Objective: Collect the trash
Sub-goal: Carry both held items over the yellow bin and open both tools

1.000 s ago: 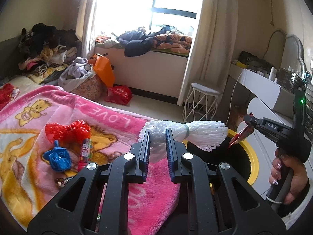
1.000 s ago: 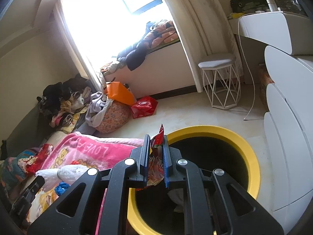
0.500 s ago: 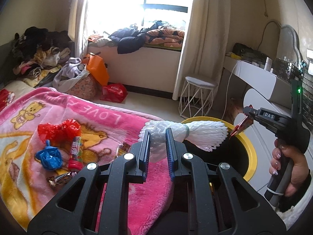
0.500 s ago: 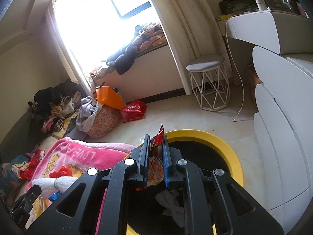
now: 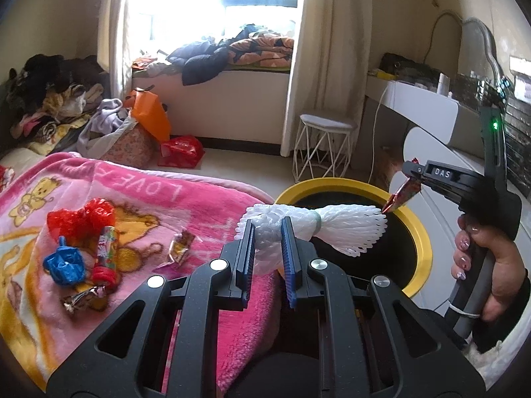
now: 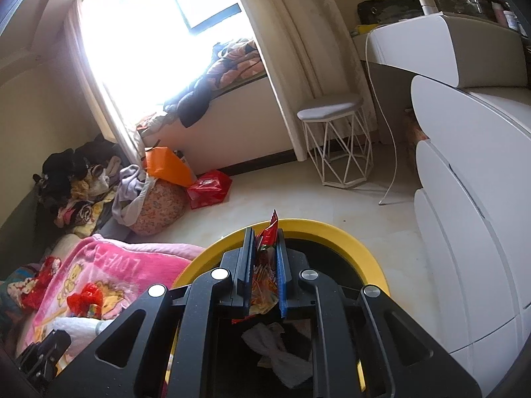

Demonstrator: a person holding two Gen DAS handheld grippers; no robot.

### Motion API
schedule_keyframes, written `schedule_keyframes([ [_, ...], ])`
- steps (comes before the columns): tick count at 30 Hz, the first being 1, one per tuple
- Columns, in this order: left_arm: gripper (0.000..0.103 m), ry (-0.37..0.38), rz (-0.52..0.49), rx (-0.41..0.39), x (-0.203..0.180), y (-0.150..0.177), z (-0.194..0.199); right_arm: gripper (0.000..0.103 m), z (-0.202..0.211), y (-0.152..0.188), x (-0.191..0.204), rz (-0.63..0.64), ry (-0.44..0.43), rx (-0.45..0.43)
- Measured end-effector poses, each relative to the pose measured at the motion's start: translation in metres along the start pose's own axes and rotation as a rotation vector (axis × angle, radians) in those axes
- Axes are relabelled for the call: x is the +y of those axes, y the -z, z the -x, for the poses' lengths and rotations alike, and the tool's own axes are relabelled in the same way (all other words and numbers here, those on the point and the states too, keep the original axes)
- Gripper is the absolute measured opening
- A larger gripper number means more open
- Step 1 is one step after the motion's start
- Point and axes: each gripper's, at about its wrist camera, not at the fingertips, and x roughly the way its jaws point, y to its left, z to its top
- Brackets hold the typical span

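My left gripper (image 5: 268, 232) is shut on a white foam net sleeve (image 5: 338, 229), held at the near rim of the yellow-rimmed black bin (image 5: 421, 232). My right gripper (image 6: 264, 235) is shut on a red snack wrapper (image 6: 265, 265) above the bin (image 6: 348, 235), which holds crumpled white paper (image 6: 282, 355). The right gripper also shows in the left wrist view (image 5: 411, 179) with the wrapper (image 5: 401, 195) hanging over the bin's far rim. On the pink blanket (image 5: 139, 192) lie a red bag (image 5: 79, 219), a blue wrapper (image 5: 64, 265), a candy tube (image 5: 108, 255) and small wrappers (image 5: 181, 245).
A white wire stool (image 5: 323, 146) stands on the floor beyond the bin. White drawers (image 6: 471, 215) and a dresser are on the right. Bags (image 5: 181, 151) and piled clothes (image 5: 49, 106) lie at the left under the window.
Both grippers have moved toward and over the bin, each holding its trash. The jaws of both look slightly wider apart than before, but still grip.
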Motion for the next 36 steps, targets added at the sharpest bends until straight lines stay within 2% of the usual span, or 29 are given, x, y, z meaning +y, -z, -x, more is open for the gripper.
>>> schedule_keyframes([
  [16, 0.011, 0.041, -0.064, 0.07, -0.026, 0.01, -0.03, 0.012, -0.016, 0.007, -0.014, -0.008, 0.056, 0.023],
  [29, 0.011, 0.065, -0.098, 0.106, -0.043, 0.01, -0.045, 0.012, -0.026, 0.008, -0.015, 0.012, 0.068, 0.053],
  [36, 0.012, 0.088, -0.125, 0.12, -0.052, 0.011, -0.048, 0.015, -0.029, 0.009, -0.012, 0.019, 0.062, 0.059],
])
